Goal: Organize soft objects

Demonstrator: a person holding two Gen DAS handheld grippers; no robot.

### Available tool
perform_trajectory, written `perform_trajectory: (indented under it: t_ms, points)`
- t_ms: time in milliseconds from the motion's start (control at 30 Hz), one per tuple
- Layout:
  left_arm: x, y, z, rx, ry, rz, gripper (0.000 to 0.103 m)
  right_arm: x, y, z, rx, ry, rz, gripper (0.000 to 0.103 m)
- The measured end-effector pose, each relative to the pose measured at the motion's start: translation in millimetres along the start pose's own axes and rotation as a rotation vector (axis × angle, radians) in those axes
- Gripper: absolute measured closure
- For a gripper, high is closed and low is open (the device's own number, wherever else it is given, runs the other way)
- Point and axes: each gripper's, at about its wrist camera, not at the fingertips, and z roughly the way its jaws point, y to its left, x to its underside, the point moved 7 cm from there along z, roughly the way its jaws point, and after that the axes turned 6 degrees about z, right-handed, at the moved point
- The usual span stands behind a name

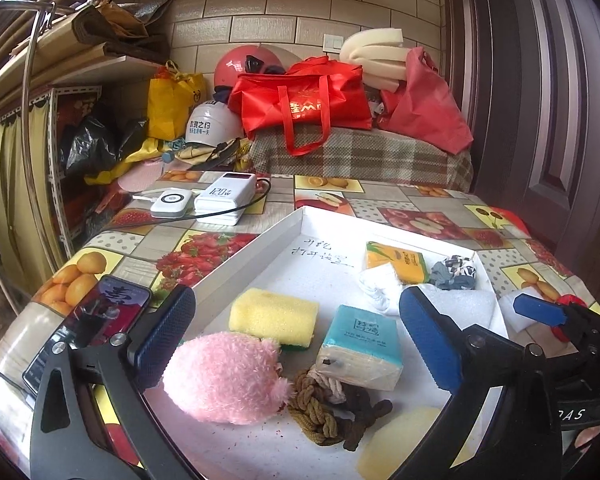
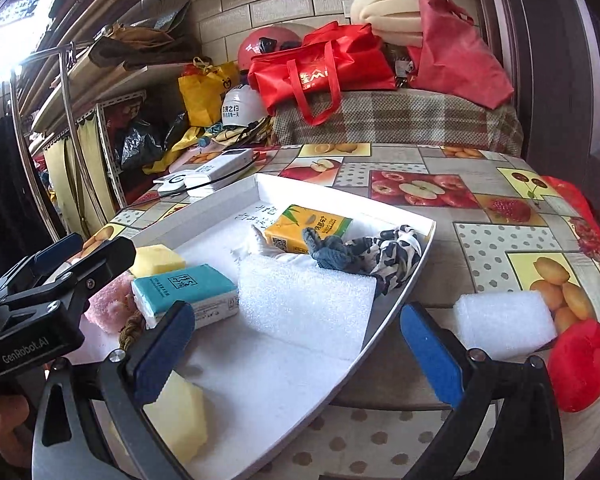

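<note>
A white tray [image 1: 256,240] [image 2: 416,264] holds soft things: a pink plush [image 1: 224,378], a yellow sponge [image 1: 274,316], a teal tissue pack [image 1: 364,346] [image 2: 184,290], a brown knotted rope [image 1: 320,412], a pale foam piece [image 2: 180,412], a white foam sheet [image 2: 304,304], a yellow tissue pack [image 2: 308,228] and grey and patterned cloths [image 2: 364,252]. My left gripper [image 1: 296,340] is open and empty over the tray. My right gripper [image 2: 296,352] is open and empty over the tray's right rim. A white foam block [image 2: 504,324] and a red plush [image 2: 580,364] lie on the table right of the tray.
A phone [image 1: 88,324] lies left of the tray. Two white power banks [image 1: 220,200] with cables sit behind it. Red bags [image 1: 304,100], helmets and foam rolls pile up on a plaid-covered surface at the back. Shelves stand at the left, a door at the right.
</note>
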Motion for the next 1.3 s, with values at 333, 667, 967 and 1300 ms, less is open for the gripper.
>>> perform_trajectory:
  t_ms: [333, 667, 967, 1300]
  points:
    - [-0.3, 0.1, 0.1, -0.001, 0.000, -0.002, 0.000, 0.5, 3.4, -3.3, 0.001, -0.015, -0.014, 0.000]
    - [-0.7, 0.3, 0.2, 0.000, 0.001, -0.002, 0.000, -0.1, 3.0, -3.7, -0.001, -0.017, -0.005, 0.000]
    - [-1.4, 0.4, 0.0, 0.000, 0.001, -0.003, 0.000, 0.0, 1.8, -4.0, -0.002, -0.017, -0.005, 0.000]
    - [-1.8, 0.5, 0.4, 0.000, 0.003, -0.004, 0.000, 0.1, 0.8, -4.0, -0.003, -0.016, -0.005, 0.000]
